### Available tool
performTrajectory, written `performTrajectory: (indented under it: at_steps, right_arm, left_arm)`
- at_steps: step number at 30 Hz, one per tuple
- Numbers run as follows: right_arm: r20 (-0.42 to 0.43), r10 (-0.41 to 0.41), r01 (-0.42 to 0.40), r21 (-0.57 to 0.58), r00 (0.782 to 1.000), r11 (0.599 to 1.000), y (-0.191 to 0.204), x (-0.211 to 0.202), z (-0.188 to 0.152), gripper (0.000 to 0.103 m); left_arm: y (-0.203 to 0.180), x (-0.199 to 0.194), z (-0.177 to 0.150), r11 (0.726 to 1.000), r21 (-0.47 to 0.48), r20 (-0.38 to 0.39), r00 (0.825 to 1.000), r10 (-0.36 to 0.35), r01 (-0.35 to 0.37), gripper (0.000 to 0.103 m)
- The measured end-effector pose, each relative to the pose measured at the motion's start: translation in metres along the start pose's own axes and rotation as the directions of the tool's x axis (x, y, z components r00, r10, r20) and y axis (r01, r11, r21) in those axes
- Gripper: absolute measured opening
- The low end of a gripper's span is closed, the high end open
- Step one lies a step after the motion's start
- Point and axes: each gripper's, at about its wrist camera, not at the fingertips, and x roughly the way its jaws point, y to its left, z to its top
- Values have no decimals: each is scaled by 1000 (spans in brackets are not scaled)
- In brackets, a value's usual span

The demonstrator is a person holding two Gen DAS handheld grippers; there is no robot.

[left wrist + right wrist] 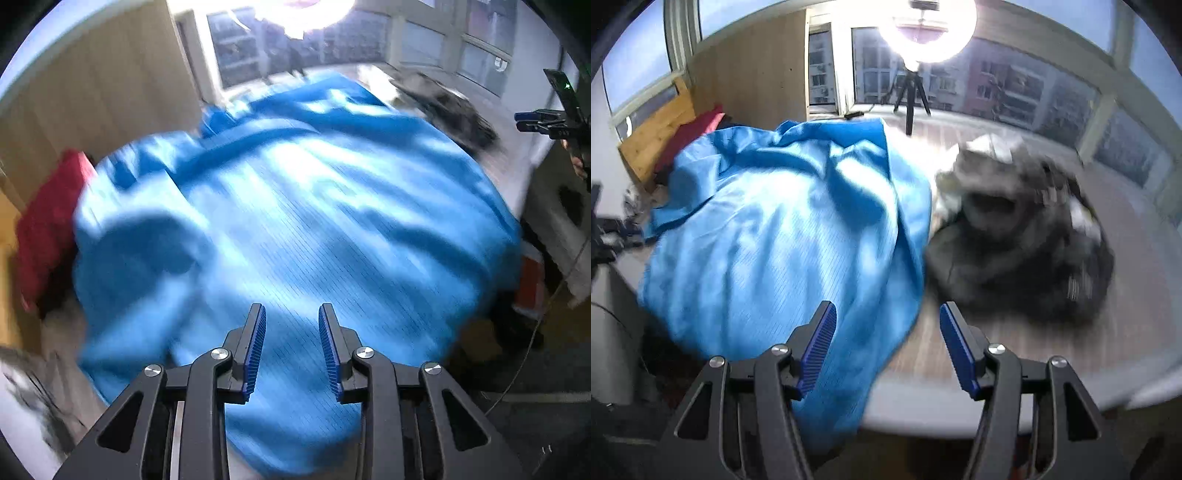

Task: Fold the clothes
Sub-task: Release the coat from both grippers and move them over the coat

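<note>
From my end, far left there's a red cloth (48,225) bunched beside a wooden board (655,138), partly tucked behind the main item. That's the blue garment (295,229), a thin striped-weave thing lying crumpled and spread over the left part of the worktop (1137,295), with its near edge hanging off the front. Both views are motion-blurred, so I can't make out a collar or sleeves for sure.

My left gripper (291,350) hovers right over the near part of the blue fabric, jaws parted a moderate bit, nothing between the blue ribbed pads (256,347). Can't tell if it's touching the cloth or just above it.

My right gripper (886,343) is spread wider, also holding nothing. Its left finger sits over the garment's right edge, its right finger over bare wood-grain worktop.

Just right of the blue garment, touching or nearly so, there's a grey-and-dark pile of clothes (1015,236), too smeared to name. Behind it all, a ring light (925,29) on a tripod (910,96) stands in front of the windows.
</note>
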Motion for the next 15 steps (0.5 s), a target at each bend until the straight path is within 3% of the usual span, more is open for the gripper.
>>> performTrajectory:
  at_steps: [5,9,15]
  right_arm:
    - [22,32,-29,-109,999,994,1,86,106,58]
    - [-8,80,-80,-194,997,978,7,166,178,58]
    - [-110,143,-168,-263,984,950,20,262,232,58]
  left_arm:
    - [46,40,88,991,-28,21,991,134,-133,30]
    - [82,85,147,975,-15,-15,975,224,-224,30]
    - [133,151,187,960,19,-123,952,281,-281,33]
